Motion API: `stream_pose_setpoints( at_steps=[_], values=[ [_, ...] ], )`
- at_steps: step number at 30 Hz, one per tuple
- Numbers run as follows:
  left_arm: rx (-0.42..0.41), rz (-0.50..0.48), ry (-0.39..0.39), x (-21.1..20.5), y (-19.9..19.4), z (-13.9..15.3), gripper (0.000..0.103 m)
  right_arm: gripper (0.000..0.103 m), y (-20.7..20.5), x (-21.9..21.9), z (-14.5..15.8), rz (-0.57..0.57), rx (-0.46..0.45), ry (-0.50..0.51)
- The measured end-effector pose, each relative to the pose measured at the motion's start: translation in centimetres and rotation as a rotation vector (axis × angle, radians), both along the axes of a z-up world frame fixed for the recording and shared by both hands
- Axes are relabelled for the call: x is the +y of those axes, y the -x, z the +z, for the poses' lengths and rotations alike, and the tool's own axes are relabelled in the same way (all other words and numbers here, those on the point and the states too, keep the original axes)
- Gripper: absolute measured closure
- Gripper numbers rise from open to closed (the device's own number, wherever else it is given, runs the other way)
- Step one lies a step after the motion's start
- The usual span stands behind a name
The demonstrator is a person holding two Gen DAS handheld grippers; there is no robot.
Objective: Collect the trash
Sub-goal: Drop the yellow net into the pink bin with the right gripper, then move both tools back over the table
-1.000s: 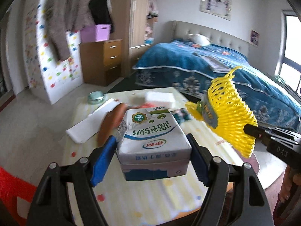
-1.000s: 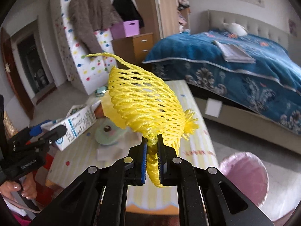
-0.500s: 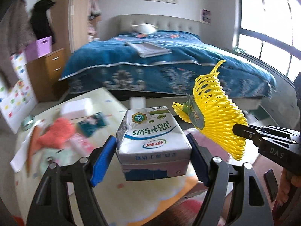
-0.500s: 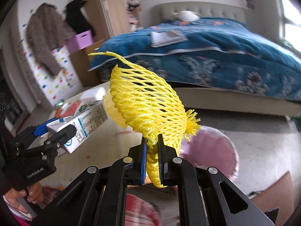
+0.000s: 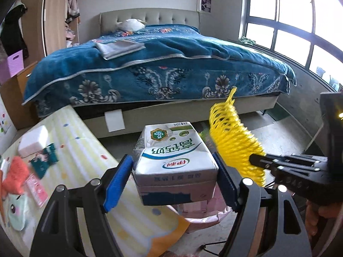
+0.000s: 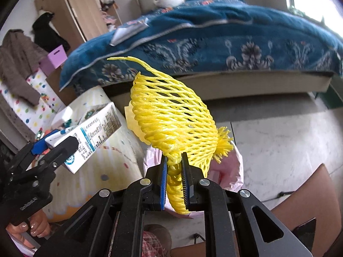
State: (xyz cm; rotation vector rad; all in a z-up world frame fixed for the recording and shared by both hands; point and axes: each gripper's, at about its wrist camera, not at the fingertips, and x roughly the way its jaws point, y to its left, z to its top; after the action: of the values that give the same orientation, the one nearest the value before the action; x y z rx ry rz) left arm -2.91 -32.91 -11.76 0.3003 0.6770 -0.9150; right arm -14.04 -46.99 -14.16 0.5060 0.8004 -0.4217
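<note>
A white and blue milk carton (image 5: 173, 150) sits between the blue pads of my left gripper (image 5: 172, 160), which is shut on it. In the right wrist view the same carton (image 6: 94, 135) hangs at the left above the table's edge. My right gripper (image 6: 174, 160) holds a yellow foam fruit net (image 6: 171, 117) by its lower end. Its jaws are opening, with the net's strands still pinched between the pads. The net (image 5: 233, 145) is just right of the carton. A pink-lined trash bin (image 6: 227, 167) stands on the floor right below both items, mostly hidden by them.
A low table with a yellow striped cloth (image 5: 85, 150) is at the left and carries a white box (image 5: 32, 141), an orange cloth (image 5: 15, 175) and cards. A bed with a blue cover (image 5: 150, 68) fills the back. A brown board (image 6: 310, 203) stands at the right.
Both grippers have swung right, off the table and down over the pink bin, each still carrying its item. The right jaws have parted slightly around the net.
</note>
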Motion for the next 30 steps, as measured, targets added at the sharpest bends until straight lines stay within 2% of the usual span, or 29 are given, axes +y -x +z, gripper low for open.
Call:
stream_pose_setpoints(
  at_steps=[5, 7, 8, 9, 15, 19, 25, 30],
  values=[
    [0.01, -0.029, -0.005, -2.5, -0.4, -0.5, 0.029, 0.086, -1.3, -1.9, -2.4, -0.01, 0.036, -0.05],
    [0.011, -0.034, -0.008, -3.2, -0.5, -0.5, 0.026, 0.07, -1.8, -2.4, -3.3, -0.004, 0.049, -0.061],
    [0.006, -0.032, -0.009, -3.3, -0.5, -0.4, 0.019, 0.054, -2.0, -2.5, -3.6, -0.012, 0.059, -0.057],
    [-0.004, -0.024, -0.005, -3.3, -0.5, -0.3, 0.017, 0.046, -1.9, -2.7, -3.8, -0.024, 0.065, -0.052],
    [-0.011, 0.042, 0.007, -0.7, -1.1, 0.6, 0.015, 0.043, -0.4, -2.2, -2.6, -0.045, 0.044, -0.012],
    [-0.023, 0.117, -0.001, 2.3, -1.5, 1.2, 0.015, 0.043, 0.6, -1.1, -0.4, -0.045, -0.005, 0.027],
    [-0.024, 0.22, -0.001, 7.1, -1.8, 2.2, 0.015, 0.043, 0.8, 1.7, 2.5, 0.015, -0.064, 0.068],
    [-0.046, 0.311, -0.041, 11.2, -1.6, 2.9, 0.015, 0.043, 0.3, 4.5, 4.1, 0.071, -0.08, 0.091]
  ],
)
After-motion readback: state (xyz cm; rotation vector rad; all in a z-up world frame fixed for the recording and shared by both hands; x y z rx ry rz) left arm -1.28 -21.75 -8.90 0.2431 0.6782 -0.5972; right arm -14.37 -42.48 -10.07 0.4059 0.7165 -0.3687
